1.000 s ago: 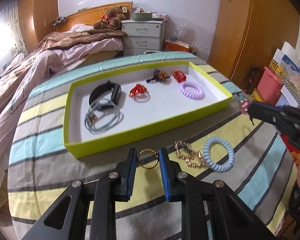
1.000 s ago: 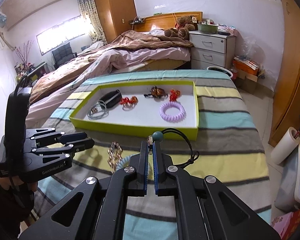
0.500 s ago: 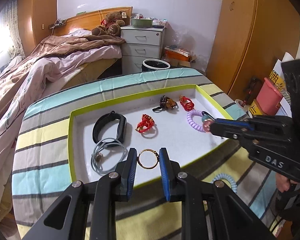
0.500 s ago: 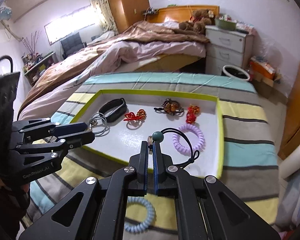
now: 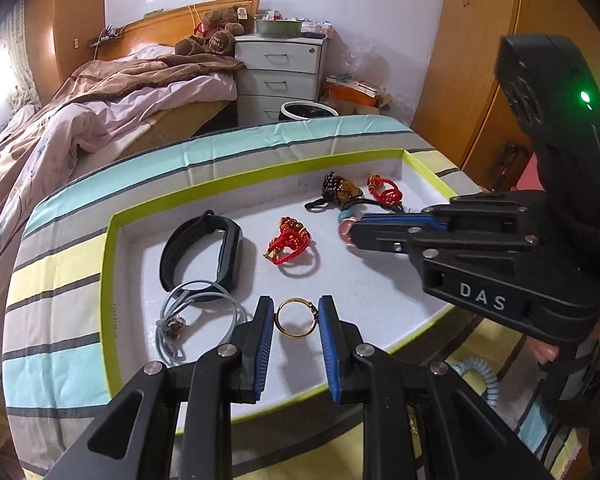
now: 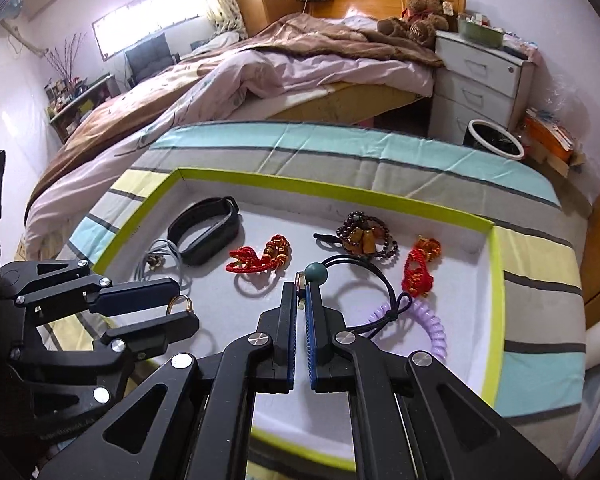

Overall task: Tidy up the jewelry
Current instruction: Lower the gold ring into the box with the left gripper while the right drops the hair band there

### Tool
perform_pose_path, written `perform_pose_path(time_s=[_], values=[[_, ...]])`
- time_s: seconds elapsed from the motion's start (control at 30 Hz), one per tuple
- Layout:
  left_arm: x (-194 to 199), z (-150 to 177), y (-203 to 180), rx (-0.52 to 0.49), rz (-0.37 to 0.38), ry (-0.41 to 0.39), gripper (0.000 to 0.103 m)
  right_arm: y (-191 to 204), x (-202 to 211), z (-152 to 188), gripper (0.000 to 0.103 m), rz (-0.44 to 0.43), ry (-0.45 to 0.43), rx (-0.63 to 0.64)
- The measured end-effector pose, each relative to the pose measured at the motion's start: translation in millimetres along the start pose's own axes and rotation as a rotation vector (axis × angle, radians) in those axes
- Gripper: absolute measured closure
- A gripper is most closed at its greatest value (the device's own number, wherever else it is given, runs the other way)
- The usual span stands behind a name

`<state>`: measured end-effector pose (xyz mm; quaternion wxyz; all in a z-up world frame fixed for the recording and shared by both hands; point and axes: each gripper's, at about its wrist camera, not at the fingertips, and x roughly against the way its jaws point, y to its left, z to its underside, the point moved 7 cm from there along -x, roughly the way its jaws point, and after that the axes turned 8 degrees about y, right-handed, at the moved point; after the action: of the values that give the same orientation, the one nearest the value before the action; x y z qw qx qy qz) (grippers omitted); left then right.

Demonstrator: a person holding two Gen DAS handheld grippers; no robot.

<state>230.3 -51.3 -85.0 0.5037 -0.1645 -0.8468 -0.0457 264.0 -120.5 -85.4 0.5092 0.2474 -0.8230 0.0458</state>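
Left gripper (image 5: 296, 316) holds a gold ring (image 5: 295, 317) between partly spread jaws, above the near part of the green-rimmed tray (image 5: 109, 280), right of the grey cord necklace (image 5: 196, 320). Right gripper (image 6: 300, 292) has its jaws pressed together on a black cord with a teal bead (image 6: 315, 273), over the tray's centre. Risk: the dangling cord may snag the lilac coil bracelet (image 6: 432, 326) on release; the ring could roll.
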Motion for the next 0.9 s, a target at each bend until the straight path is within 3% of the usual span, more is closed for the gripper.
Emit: perform_pose_path(time_s=[0.67, 0.9], values=[[-8.7, -0.5, 0.9, 0.007, 0.017, 0.028, 0.08, 0.1, -10.0, -4.7, 0.098, -0.008, 0.035, 0.026], [-8.0, 0.2, 0.0, 0.011, 0.021, 0.029, 0.08, -3.2, -11.7, -4.7, 0.093, -0.009, 0.036, 0.014]])
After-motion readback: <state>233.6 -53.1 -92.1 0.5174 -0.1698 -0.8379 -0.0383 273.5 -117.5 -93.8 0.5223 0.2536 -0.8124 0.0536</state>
